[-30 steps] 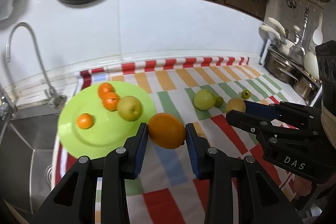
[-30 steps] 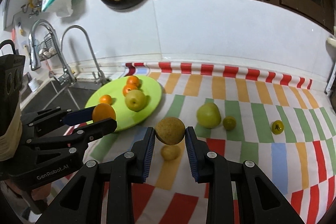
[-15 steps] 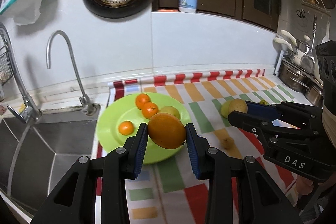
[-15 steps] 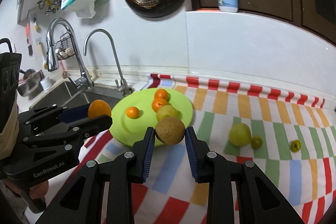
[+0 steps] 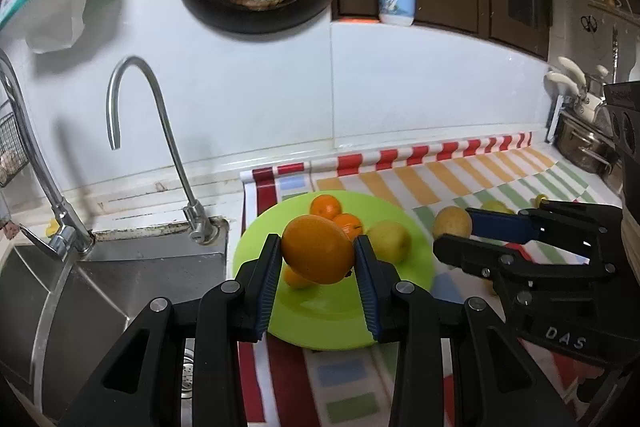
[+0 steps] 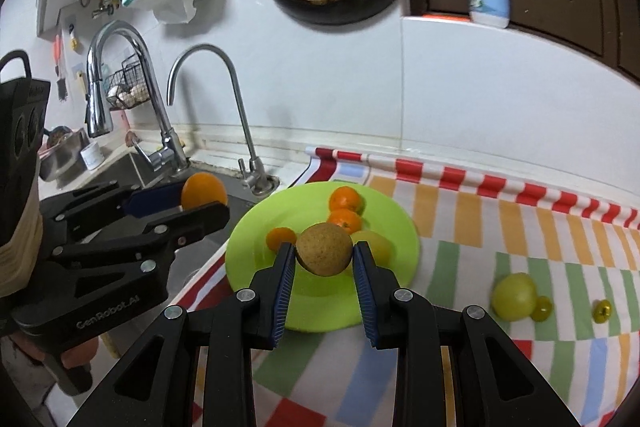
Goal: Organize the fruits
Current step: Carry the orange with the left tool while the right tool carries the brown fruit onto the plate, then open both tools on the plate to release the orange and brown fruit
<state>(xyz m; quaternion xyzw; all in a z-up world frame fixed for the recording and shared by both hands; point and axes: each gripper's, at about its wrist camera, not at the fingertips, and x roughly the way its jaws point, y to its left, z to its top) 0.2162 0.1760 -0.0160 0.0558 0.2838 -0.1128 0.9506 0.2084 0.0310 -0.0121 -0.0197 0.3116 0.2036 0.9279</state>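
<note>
My left gripper (image 5: 316,259) is shut on a large orange (image 5: 318,251) and holds it above the near left part of the green plate (image 5: 320,323). My right gripper (image 6: 324,259) is shut on a brown round fruit (image 6: 324,253) above the same plate (image 6: 320,307). On the plate lie three small oranges (image 6: 346,199) and a yellow-green fruit (image 5: 390,241). In the right wrist view the left gripper with its orange (image 6: 203,190) is at the left, over the sink edge.
A steel sink (image 5: 100,291) with two taps (image 5: 160,131) lies left of the plate. On the striped cloth (image 6: 520,227) to the right lie a green fruit (image 6: 514,295) and two small yellow-green fruits (image 6: 602,310). Pots (image 5: 580,147) stand at the far right.
Both grippers have moved left, toward the plate, each still holding its fruit. The plate now lies directly under both of them.
</note>
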